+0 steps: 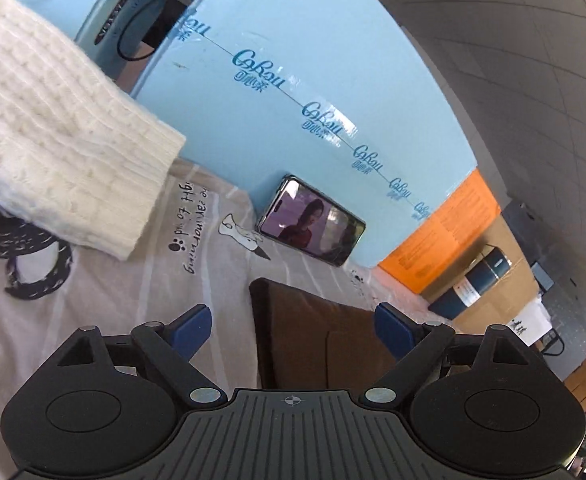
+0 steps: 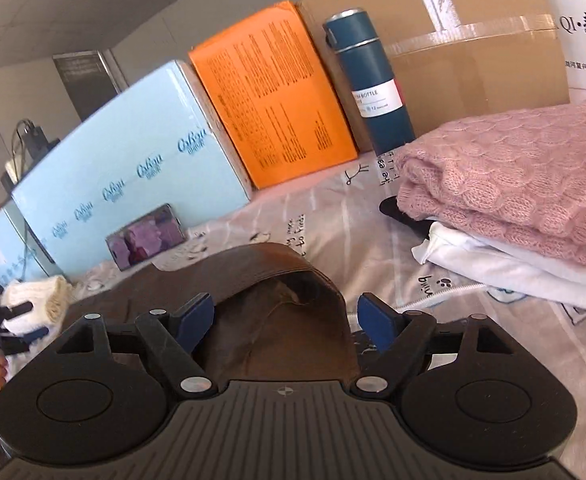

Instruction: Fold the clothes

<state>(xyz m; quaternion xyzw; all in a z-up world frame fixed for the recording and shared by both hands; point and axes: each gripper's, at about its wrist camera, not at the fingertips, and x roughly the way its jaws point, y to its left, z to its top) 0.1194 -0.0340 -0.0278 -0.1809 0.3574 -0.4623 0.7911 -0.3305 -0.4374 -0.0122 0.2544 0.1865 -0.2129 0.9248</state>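
Left gripper (image 1: 291, 326) jaws apart, nothing between them, hovering over the printed bedsheet (image 1: 105, 300) at the edge of the brown garment (image 1: 313, 336). Right gripper (image 2: 287, 320) jaws apart, straddling the raised fold of the brown garment (image 2: 277, 308). Folded pink sweater (image 2: 509, 184) sits atop white clothes (image 2: 505, 268) to the right; smartphone (image 1: 311, 222) leans against the blue carton (image 1: 293, 92).

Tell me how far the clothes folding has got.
Done: a pink sweater lies folded on a white garment, stacked on the bed sheet. In hand: a brown garment is partly folded, one edge arching up ahead of the open right hand-held gripper; the left hand-held gripper is open too, holding nothing. Left: finish the brown piece, then the white knit sweater, unfolded.
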